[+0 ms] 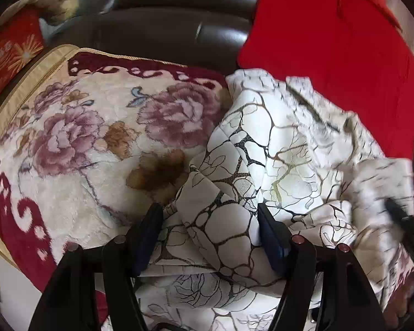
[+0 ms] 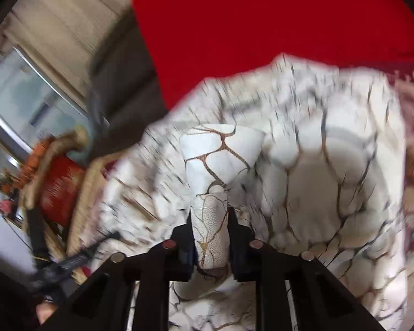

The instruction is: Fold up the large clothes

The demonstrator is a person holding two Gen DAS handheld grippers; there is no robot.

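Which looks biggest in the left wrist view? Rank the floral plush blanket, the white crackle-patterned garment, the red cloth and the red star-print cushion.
1 and 2. Floral plush blanket and white crackle-patterned garment: similar spread; the garment lies nearer, so no ranking.
3. Red cloth, cut by the frame edge.
4. Red star-print cushion, smallest.

No readable text anywhere (only printed patterns).

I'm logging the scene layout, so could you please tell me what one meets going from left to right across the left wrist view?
Red patterned cushion → floral blanket → white garment with crackle print → red cloth.
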